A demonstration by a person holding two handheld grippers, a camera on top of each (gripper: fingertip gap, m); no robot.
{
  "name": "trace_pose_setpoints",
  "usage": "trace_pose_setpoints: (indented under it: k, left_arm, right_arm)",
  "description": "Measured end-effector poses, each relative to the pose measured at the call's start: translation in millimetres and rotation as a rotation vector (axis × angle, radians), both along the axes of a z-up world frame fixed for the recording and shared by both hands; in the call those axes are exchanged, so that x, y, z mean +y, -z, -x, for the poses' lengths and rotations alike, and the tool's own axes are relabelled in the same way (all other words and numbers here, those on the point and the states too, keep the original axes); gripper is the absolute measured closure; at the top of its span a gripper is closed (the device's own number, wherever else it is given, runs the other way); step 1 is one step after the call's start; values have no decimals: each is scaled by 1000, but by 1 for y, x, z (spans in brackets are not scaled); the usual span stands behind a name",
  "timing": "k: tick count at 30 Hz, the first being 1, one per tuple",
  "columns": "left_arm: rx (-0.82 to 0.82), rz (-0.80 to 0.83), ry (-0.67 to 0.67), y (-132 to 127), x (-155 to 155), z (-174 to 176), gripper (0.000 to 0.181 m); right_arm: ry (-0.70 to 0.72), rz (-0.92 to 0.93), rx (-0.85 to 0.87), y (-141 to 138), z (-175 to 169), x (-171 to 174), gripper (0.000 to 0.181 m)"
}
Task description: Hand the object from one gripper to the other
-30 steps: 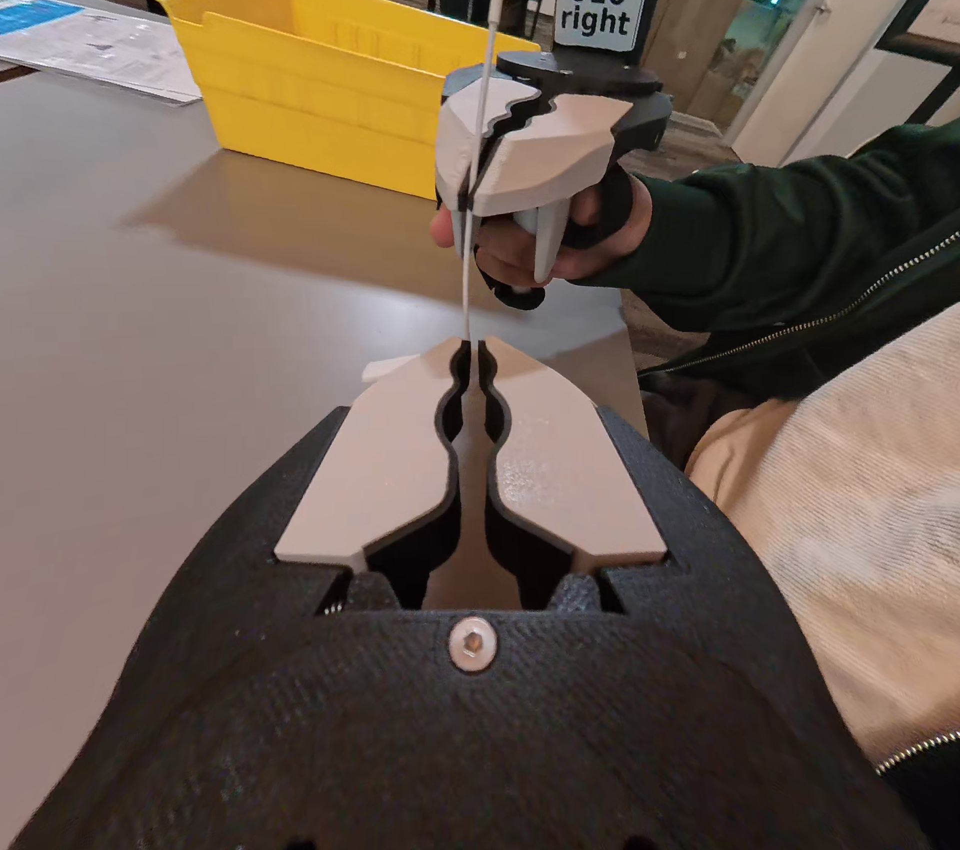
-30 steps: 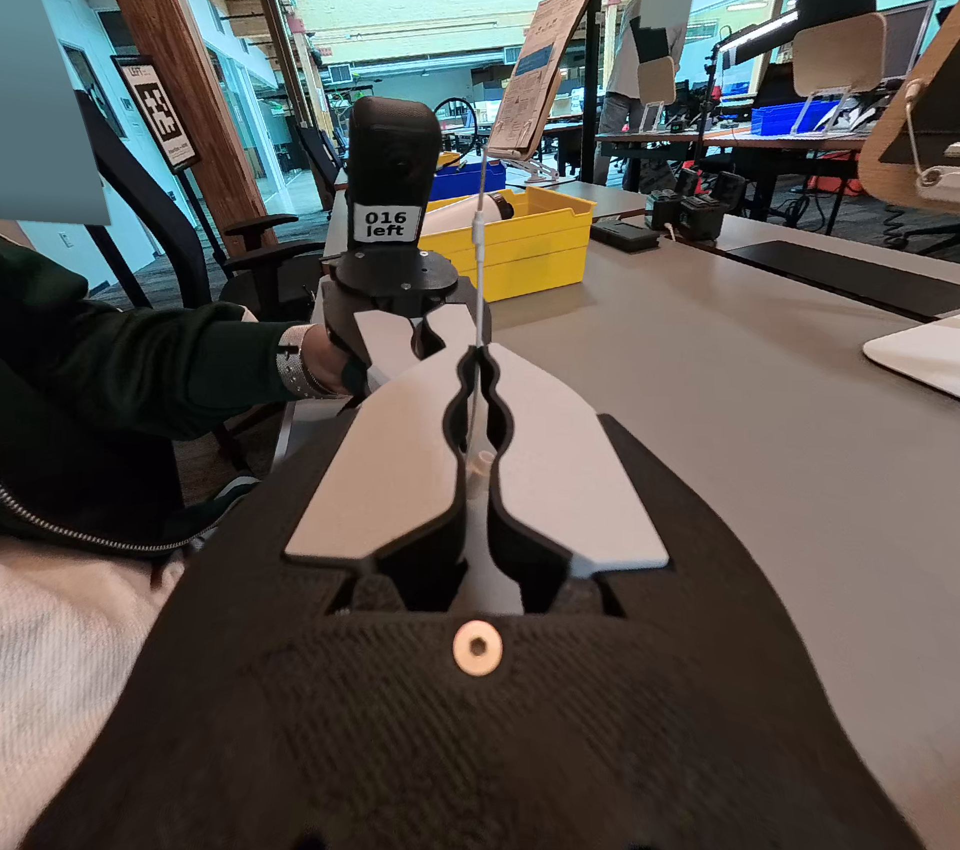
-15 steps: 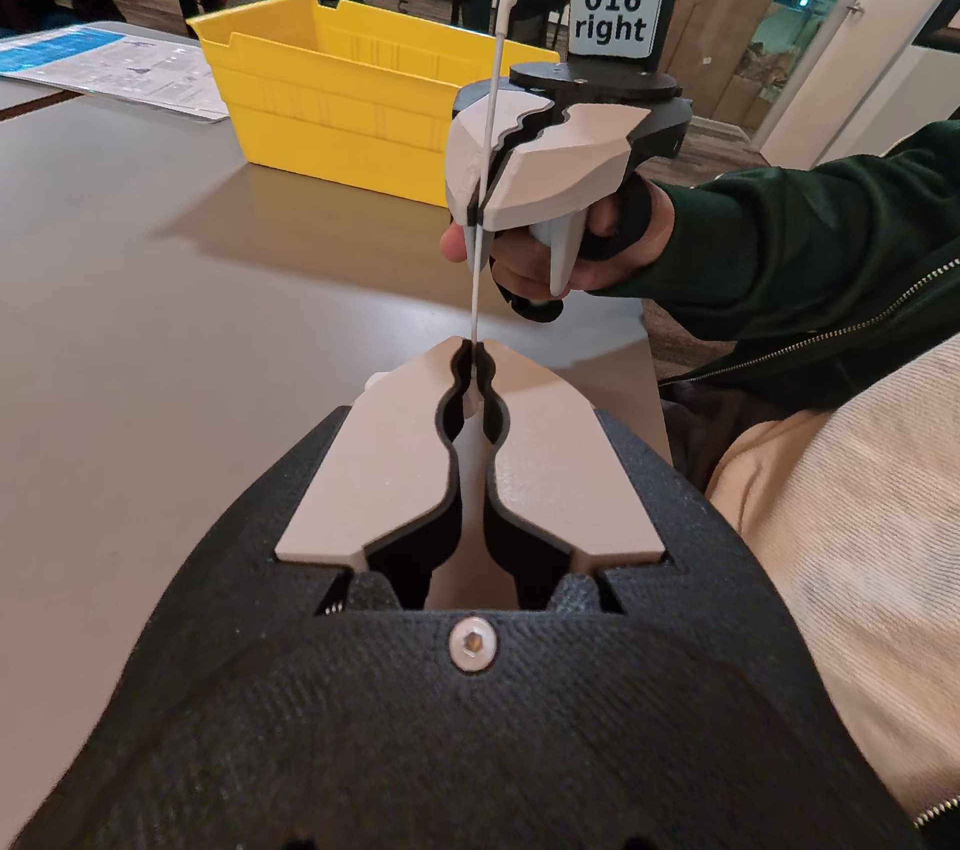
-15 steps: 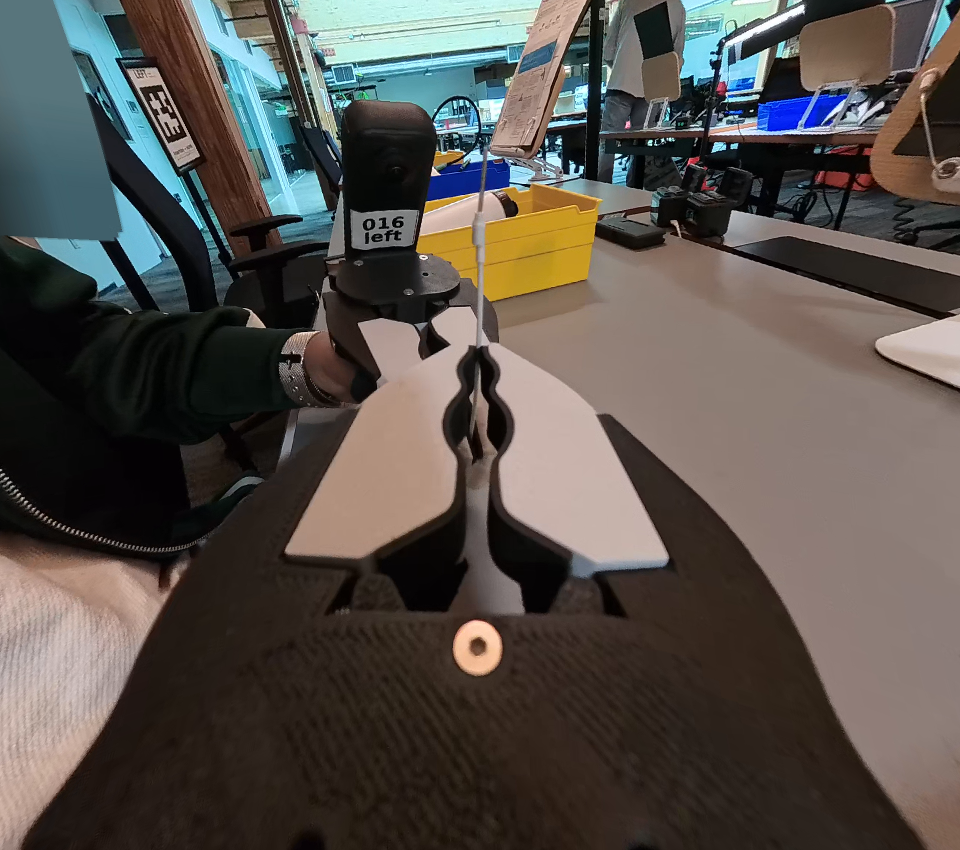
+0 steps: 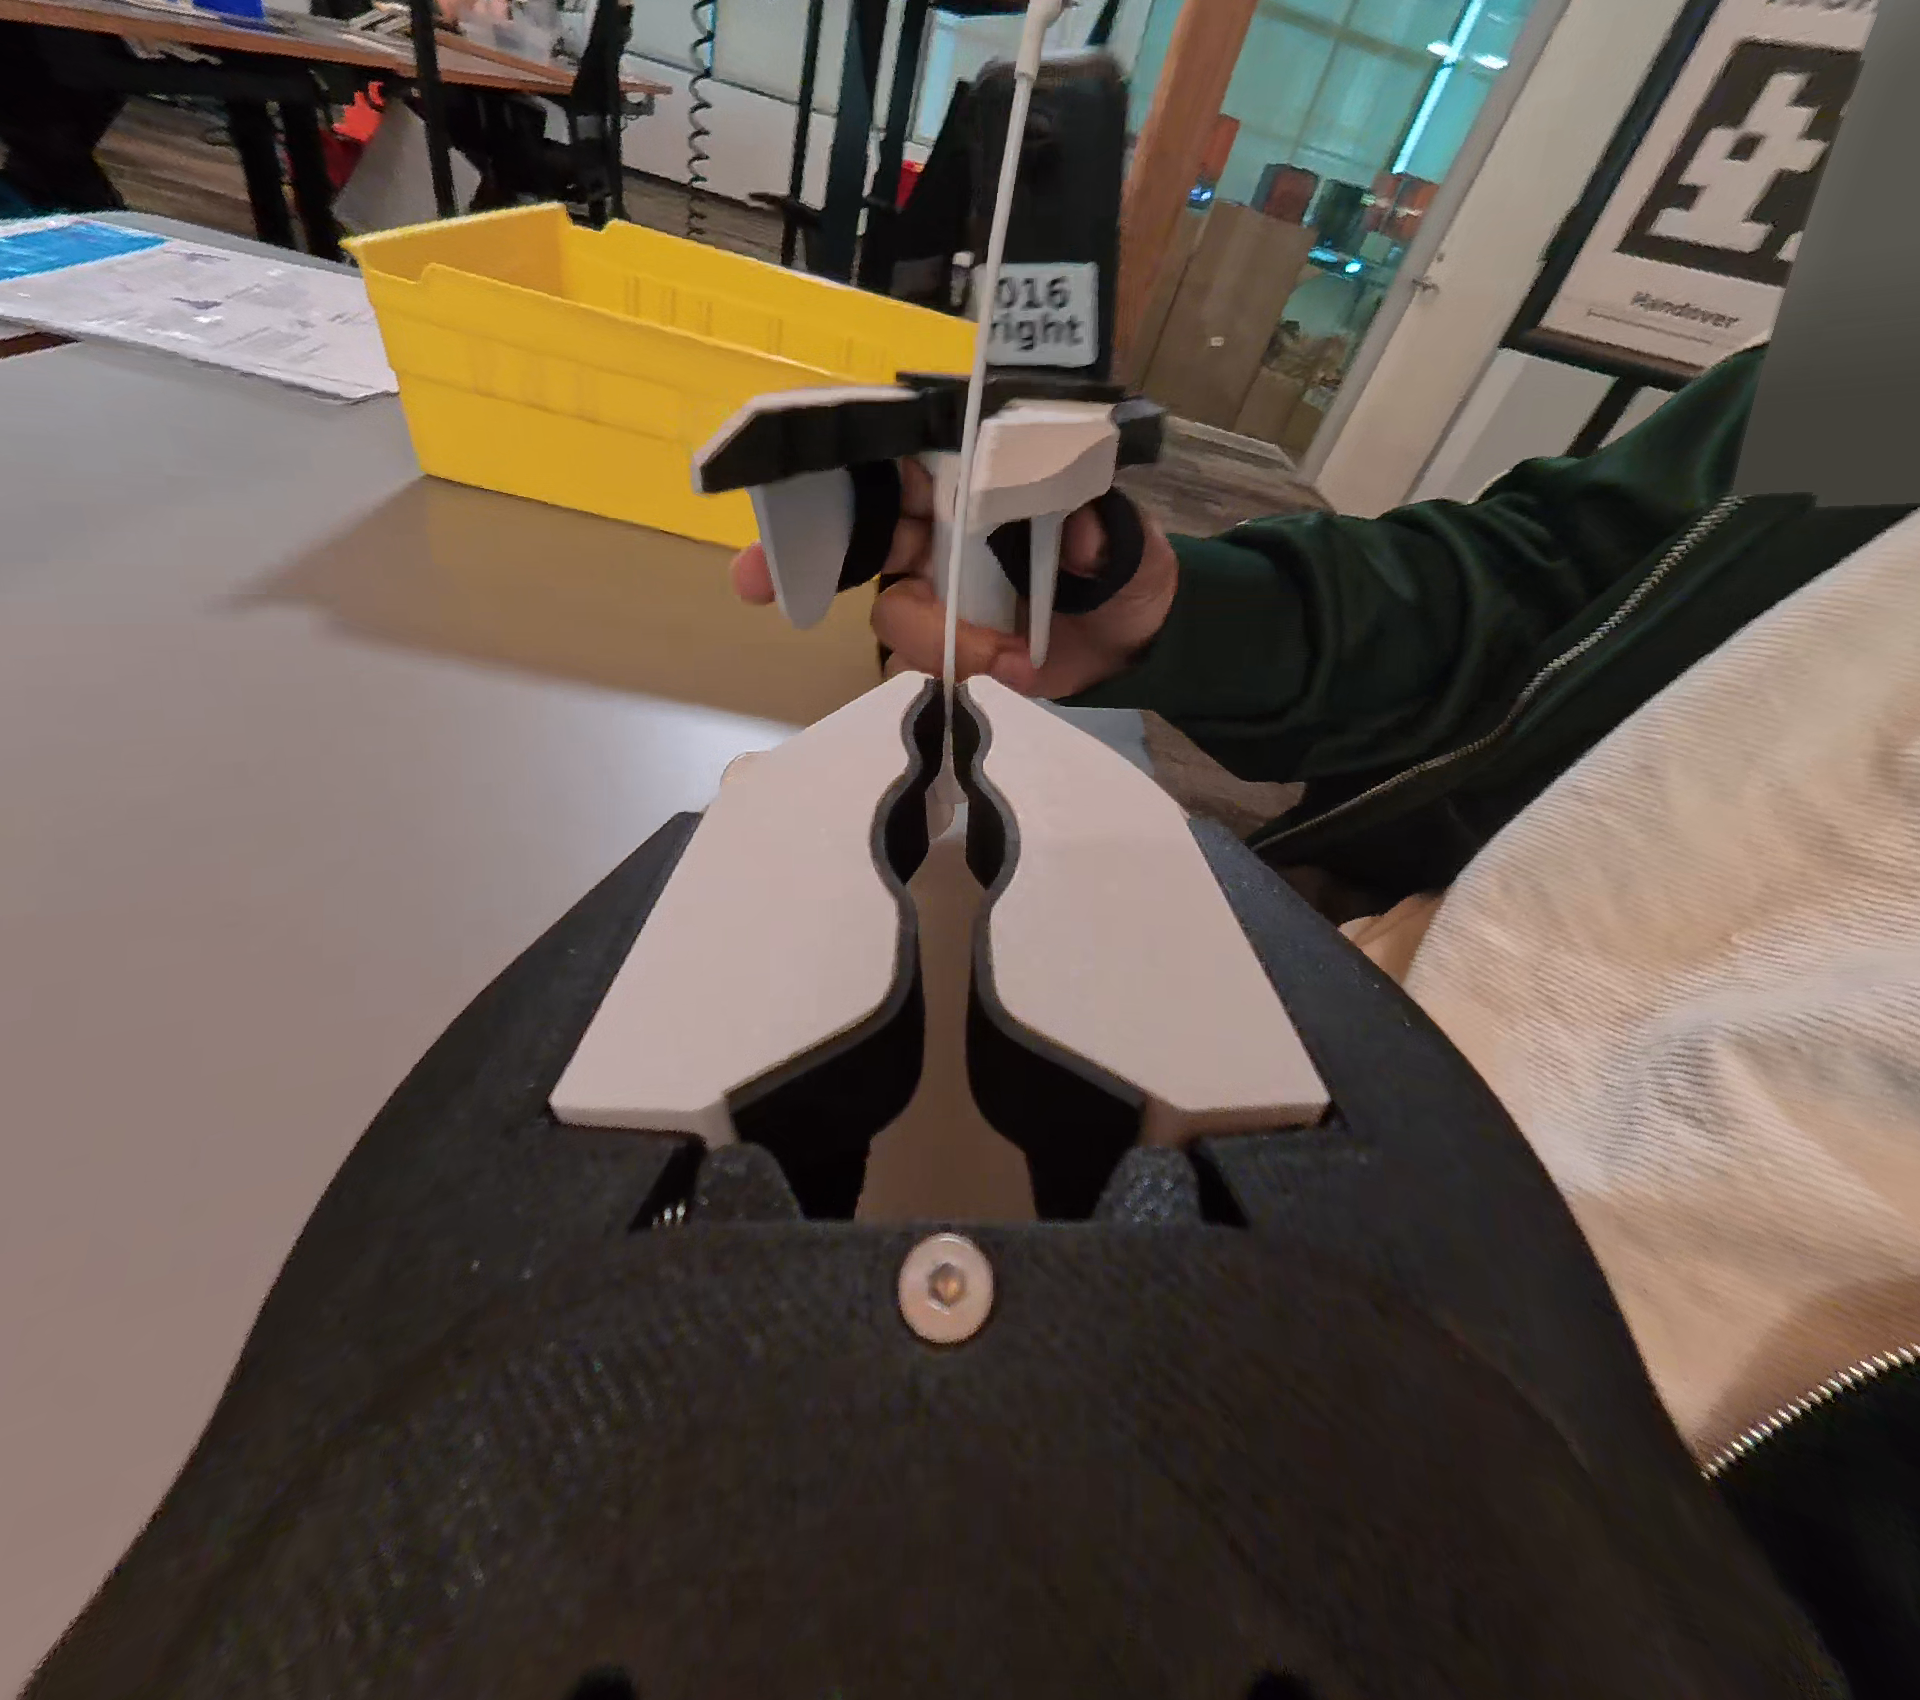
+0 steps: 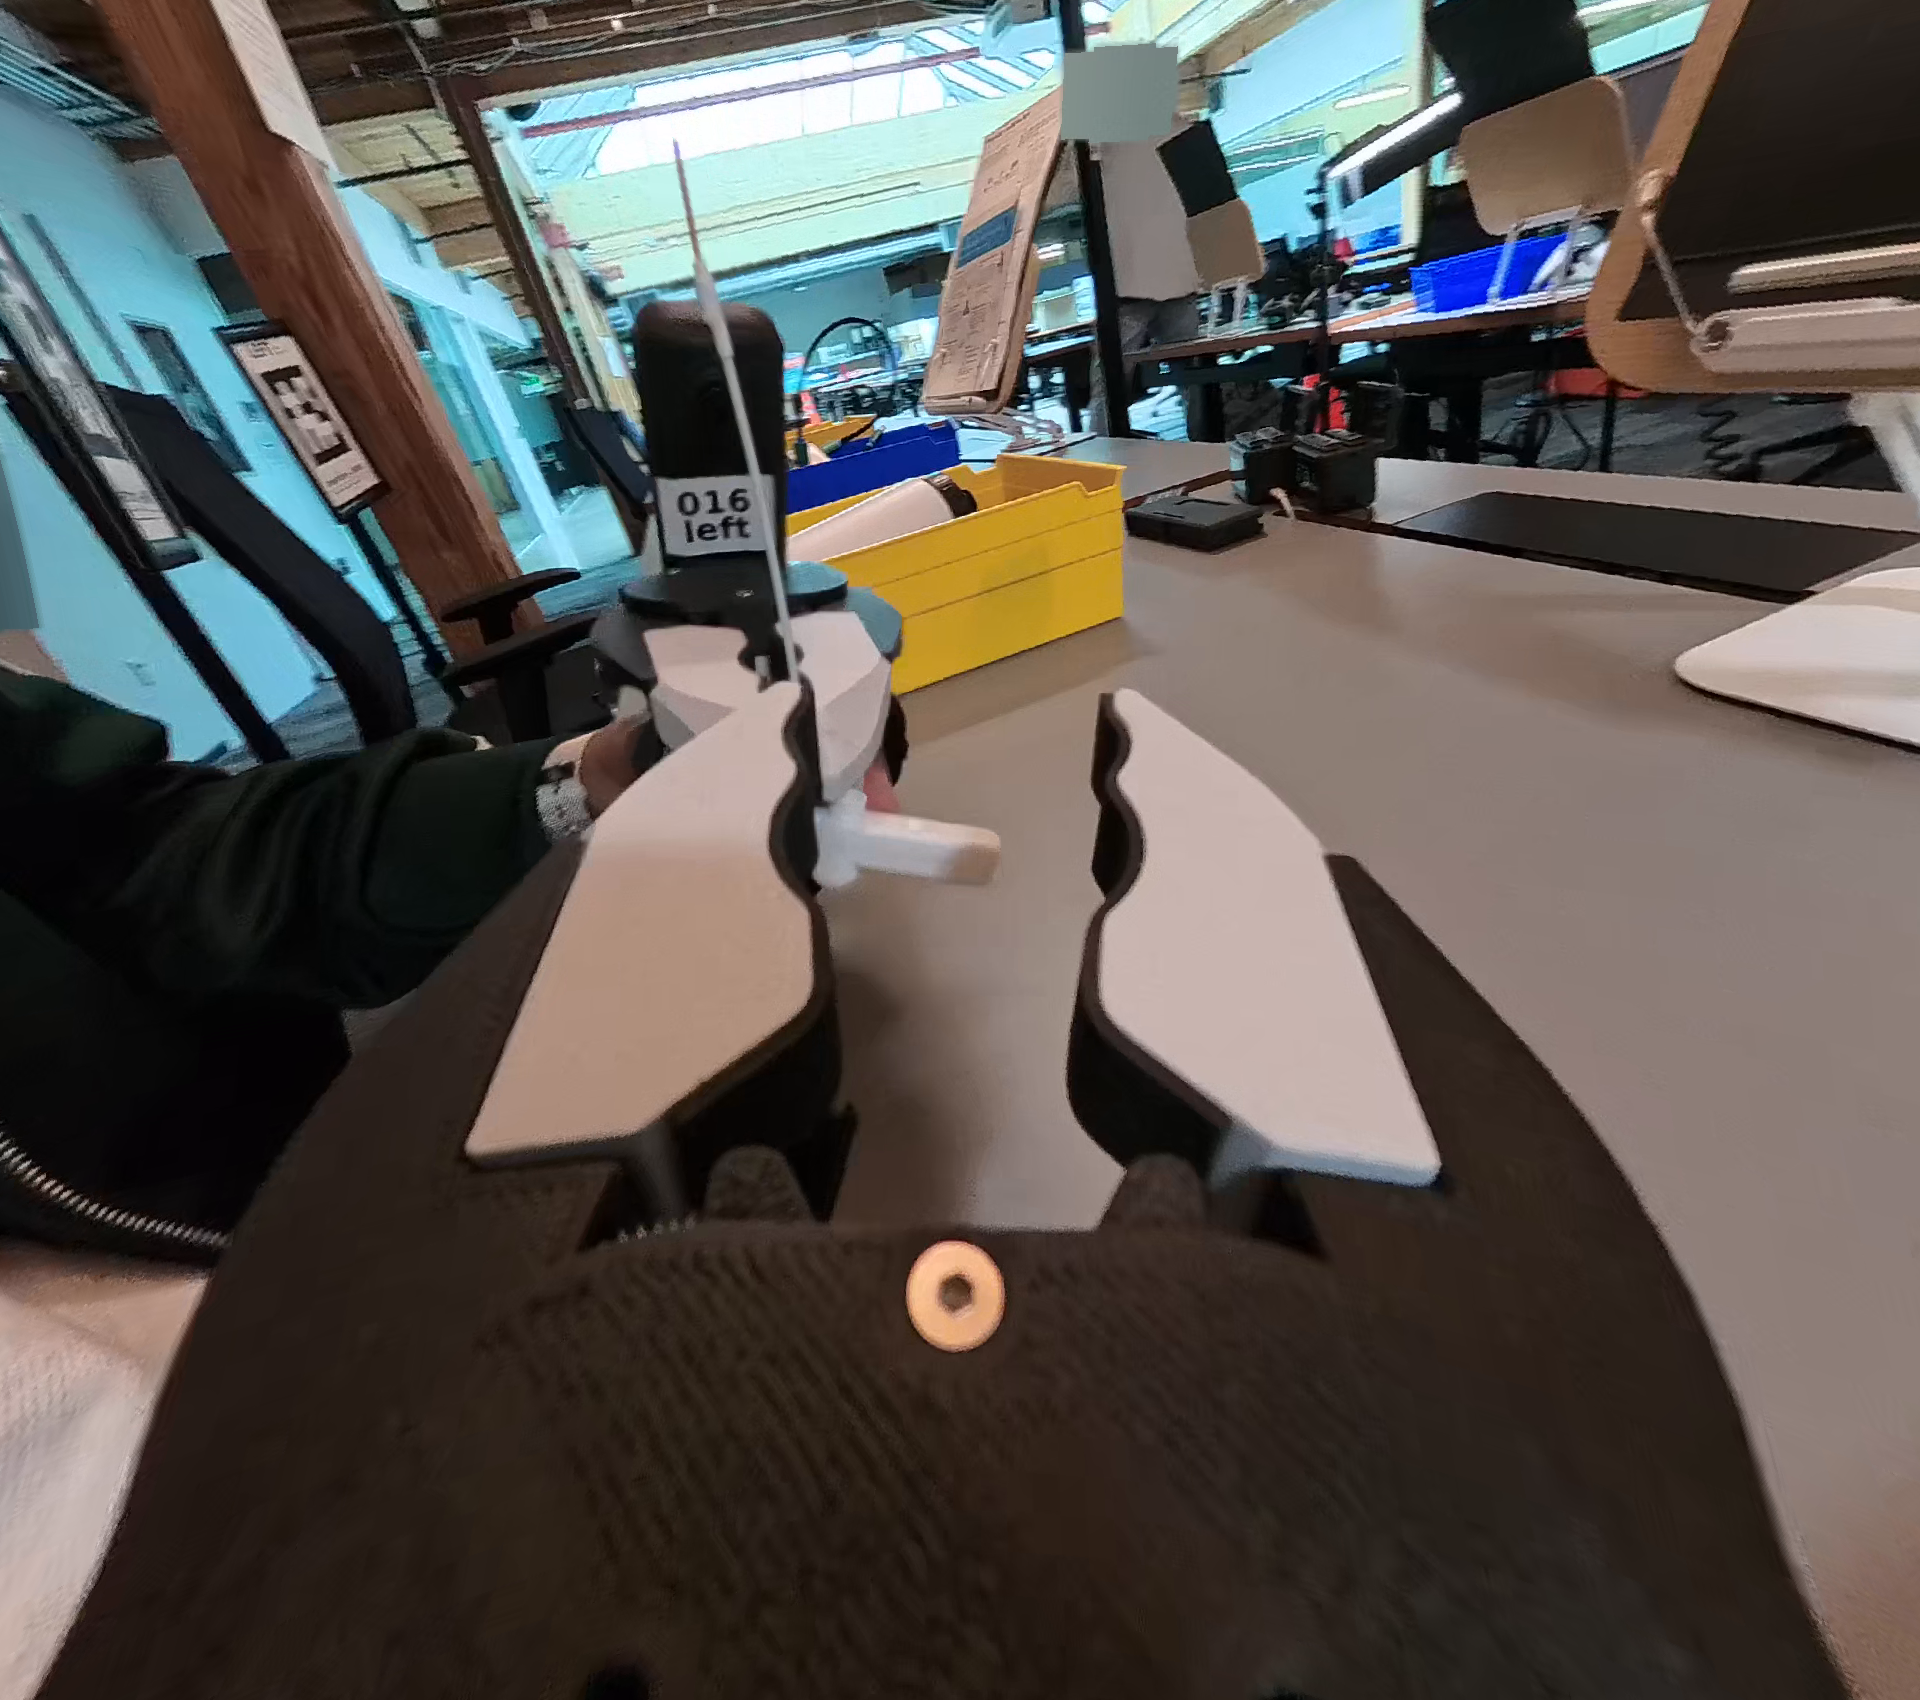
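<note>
A thin white rod stands nearly upright, with a thicker sleeve near its top. My left gripper is shut on its lower part at the fingertips. My right gripper shows beyond it, held by a hand, jaws wide apart, with the rod passing in front of the gap. In the right wrist view my right gripper is open and empty. The rod rises from the left gripper just past my left finger. The rod's white handle end sticks out sideways below.
A yellow bin stands on the grey table; it also shows in the right wrist view with a white cylinder in it. Papers lie far left. A white stand base and black mat lie right. Spacing between my two grippers at the tips: around 5 cm.
My right gripper has opened and let go of the rod. My left gripper stays shut on it and now holds it alone. Both views have tilted upward.
</note>
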State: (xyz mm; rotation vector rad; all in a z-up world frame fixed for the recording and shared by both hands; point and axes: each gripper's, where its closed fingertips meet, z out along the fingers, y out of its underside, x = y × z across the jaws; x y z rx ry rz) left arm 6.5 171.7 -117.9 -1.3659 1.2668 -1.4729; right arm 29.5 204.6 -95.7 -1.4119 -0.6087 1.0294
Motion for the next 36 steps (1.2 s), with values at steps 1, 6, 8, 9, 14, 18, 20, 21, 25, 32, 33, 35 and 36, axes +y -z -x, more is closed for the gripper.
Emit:
trace_pose_setpoints:
  k: [1, 6, 8, 9, 14, 18, 20, 21, 25, 32, 33, 35, 36]
  left_arm:
    - [-20, 8, 24, -4, -3, 1, 180]
    - [-92, 34, 176, -21, -27, 6, 180]
    - [-98, 36, 227, -23, -37, 6, 180]
    - [-102, 39, 256, -25, -42, 7, 180]
    - [-103, 46, 351, -29, -60, 7, 180]
    - [-71, 45, 371, -25, -64, 5, 180]
    - [-72, 47, 362, -24, -62, 5, 180]
    - [-74, 52, 359, -25, -61, 6, 180]
    - [-79, 59, 346, -27, -55, 12, 179]
    - [-105, 81, 302, -31, -42, 18, 179]
    - [-106, 82, 295, -31, -40, 19, 179]
    - [-106, 82, 285, -32, -37, 21, 179]
    - [-106, 79, 277, -32, -36, 22, 179]
  right_arm:
    - [-37, 7, 2, 2, 3, -3, 130]
    - [-350, 171, -47, 29, 23, -26, 132]
    - [-439, 184, -29, 26, 25, -36, 139]
    - [-460, 183, -19, 24, 25, -39, 139]
    - [-565, 195, -3, 23, 28, -55, 142]
    - [-605, 201, -36, 28, 36, -65, 142]
    - [-625, 203, -71, 32, 39, -70, 148]
    - [-626, 205, -84, 34, 40, -71, 149]
    - [-601, 194, -88, 33, 38, -67, 153]
    - [-576, 182, -82, 31, 36, -63, 153]
    - [-572, 180, -76, 30, 35, -62, 153]
    - [-574, 182, -49, 26, 32, -61, 152]
    - [-571, 180, -34, 24, 31, -61, 152]
